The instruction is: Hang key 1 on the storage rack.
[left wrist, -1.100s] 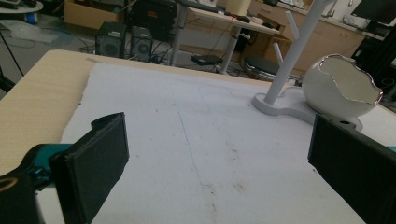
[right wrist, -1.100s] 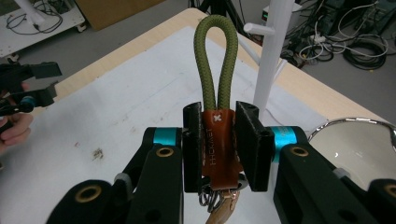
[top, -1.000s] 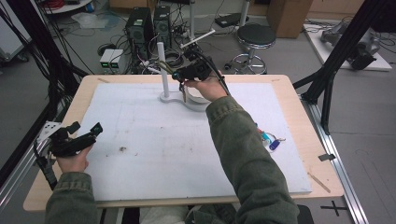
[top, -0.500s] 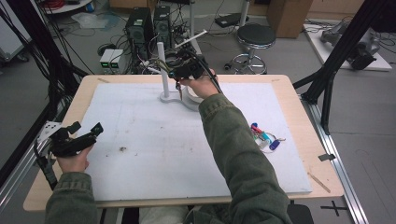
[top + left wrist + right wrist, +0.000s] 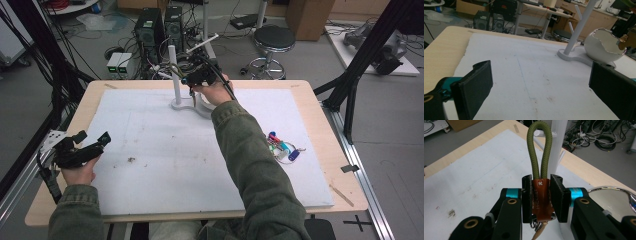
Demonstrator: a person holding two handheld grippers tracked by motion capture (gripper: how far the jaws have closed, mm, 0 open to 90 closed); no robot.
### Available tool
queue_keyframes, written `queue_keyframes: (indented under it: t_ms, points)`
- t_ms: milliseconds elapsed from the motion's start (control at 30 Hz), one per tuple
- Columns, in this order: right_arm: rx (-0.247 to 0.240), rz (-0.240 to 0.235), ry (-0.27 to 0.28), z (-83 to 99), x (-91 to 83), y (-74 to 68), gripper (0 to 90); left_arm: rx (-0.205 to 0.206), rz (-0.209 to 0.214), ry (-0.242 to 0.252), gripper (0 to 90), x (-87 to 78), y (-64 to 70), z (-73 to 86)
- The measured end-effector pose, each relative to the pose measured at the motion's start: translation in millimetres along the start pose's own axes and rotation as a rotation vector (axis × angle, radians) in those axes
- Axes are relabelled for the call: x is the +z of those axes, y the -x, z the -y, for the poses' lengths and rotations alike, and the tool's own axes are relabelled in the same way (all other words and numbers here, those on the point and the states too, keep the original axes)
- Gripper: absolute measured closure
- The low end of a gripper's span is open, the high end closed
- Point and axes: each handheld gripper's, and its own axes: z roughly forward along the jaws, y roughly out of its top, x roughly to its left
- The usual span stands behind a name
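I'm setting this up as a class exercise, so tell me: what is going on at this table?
A person works with a gripper in each hand. The right gripper is shut on the brown leather tab of a keychain with an olive-green cord loop, holding the loop up against a peg of the white branched stand at the far side of the table. A white egg-shaped bowl sits on the stand's base. The left gripper rests open at the near left edge of the white foam mat, holding nothing.
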Motion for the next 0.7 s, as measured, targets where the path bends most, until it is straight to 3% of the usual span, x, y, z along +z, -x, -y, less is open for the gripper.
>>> queue_keyframes:
  t_ms: [200,500,567,667,700]
  points:
    - [0.004,0.010,-0.006,0.7,14.3,0.8,72.3,-0.010,-0.003,0.008,5.6,-0.3,-1.2,-0.1]
    - [0.049,-0.005,-0.021,3.2,27.5,4.2,70.1,-0.013,-0.004,0.006,5.6,-0.1,-2.3,0.1]
    - [0.060,-0.034,-0.031,3.9,27.6,5.9,62.4,-0.014,-0.004,0.008,5.6,-0.5,-2.6,0.1]
    - [0.080,-0.008,-0.033,7.2,25.0,5.8,40.3,-0.019,-0.007,0.011,5.6,-1.2,-3.2,0.1]
    - [0.099,-0.017,-0.040,8.6,23.6,6.6,37.9,-0.020,-0.007,0.009,5.6,-1.3,-3.3,0.1]
